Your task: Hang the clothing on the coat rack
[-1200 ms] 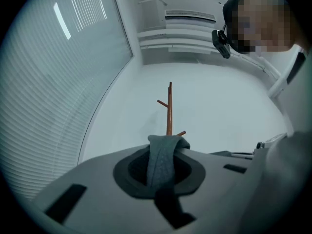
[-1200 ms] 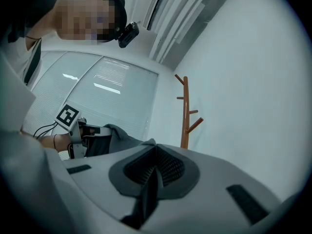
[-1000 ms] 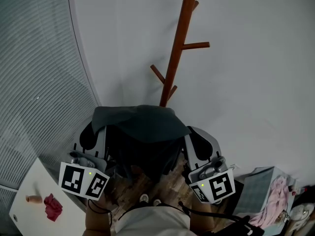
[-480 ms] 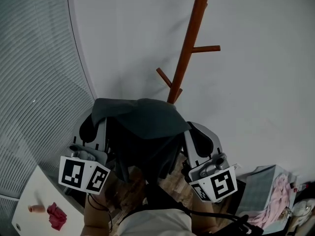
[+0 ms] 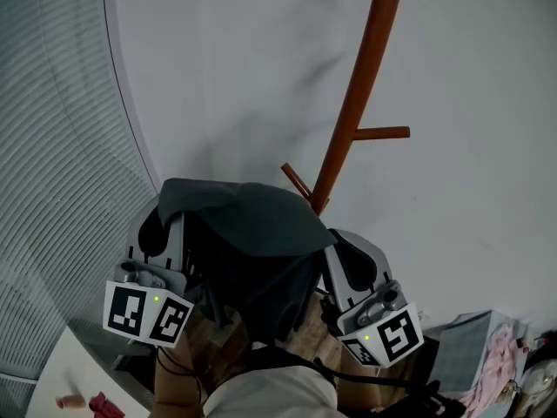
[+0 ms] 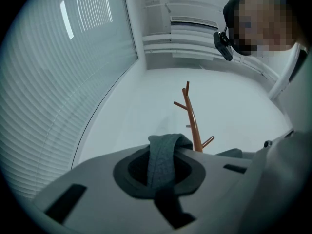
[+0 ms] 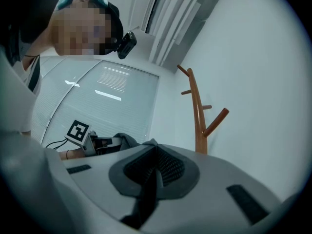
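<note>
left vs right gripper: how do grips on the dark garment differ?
Left gripper: a broad fold of the dark garment stands up between its fingers. Right gripper: only a small corner of it shows past the fingers, ribbed pad bare. In the head view the right gripper sits nearer the coat rack than the left gripper. Shared: both shut on the garment, spread between them.

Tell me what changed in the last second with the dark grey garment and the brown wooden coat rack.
The dark grey garment was carried closer to the brown wooden coat rack; in the head view its pole looks larger and further right, and the white table at lower left has nearly left the frame. Unchanged: left gripper and right gripper stay shut on the garment.
</note>
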Demonstrator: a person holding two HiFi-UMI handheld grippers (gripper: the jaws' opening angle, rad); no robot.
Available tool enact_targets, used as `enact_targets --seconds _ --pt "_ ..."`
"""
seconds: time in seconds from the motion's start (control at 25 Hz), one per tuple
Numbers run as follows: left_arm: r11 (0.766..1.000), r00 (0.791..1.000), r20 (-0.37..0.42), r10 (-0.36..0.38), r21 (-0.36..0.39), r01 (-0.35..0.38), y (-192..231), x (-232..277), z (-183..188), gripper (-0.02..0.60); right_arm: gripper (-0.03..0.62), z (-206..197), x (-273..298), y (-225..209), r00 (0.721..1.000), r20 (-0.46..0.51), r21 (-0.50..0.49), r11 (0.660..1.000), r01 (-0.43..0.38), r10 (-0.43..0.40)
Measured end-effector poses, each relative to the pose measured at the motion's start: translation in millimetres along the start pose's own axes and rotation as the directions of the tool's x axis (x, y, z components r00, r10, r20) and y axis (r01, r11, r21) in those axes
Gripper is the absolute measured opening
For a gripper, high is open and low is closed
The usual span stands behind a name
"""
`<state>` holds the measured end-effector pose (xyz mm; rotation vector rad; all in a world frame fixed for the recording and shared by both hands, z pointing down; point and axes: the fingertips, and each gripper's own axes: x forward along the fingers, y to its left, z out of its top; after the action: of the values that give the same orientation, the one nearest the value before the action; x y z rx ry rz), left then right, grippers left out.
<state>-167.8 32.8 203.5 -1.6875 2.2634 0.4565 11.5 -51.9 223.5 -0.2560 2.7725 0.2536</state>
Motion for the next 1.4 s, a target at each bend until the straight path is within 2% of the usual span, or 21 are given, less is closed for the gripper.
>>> enact_targets --seconds 0.28,0.6,0.8,1.12,1.28,1.4 --pt "0.999 0.999 0.030 -0.041 -0.004 0.042 22 34 2 0.034 0.023 2 23 -1 0.999 0.032 -0.021 1.000 0.009 -0.009" --pt "0.988 0.989 0.016 -0.149 -0.021 0.150 24 104 -14 0.034 0.023 3 42 -28 0.996 0.025 -0.062 0.994 0.089 -0.087" --pt "0.970 0.971 0.013 -0.237 -0.050 0.237 16 144 -35 0.034 0.023 -8 46 -49 0.988 0.007 -0.083 0.985 0.154 -0.153" --pt "0.934 0.935 0.015 -0.353 -0.049 0.354 9 186 -31 0.034 0.023 5 54 -53 0.969 0.017 -0.102 0.964 0.247 -0.247" --pt "0.920 0.922 0.016 -0.387 -0.054 0.388 10 202 -31 0.034 0.023 8 53 -54 0.957 0.013 -0.110 0.951 0.290 -0.291" --pt "0.902 0.903 0.008 -0.430 -0.048 0.429 5 214 -32 0.034 0.023 9 54 -53 0.944 0.014 -0.120 0.937 0.328 -0.329"
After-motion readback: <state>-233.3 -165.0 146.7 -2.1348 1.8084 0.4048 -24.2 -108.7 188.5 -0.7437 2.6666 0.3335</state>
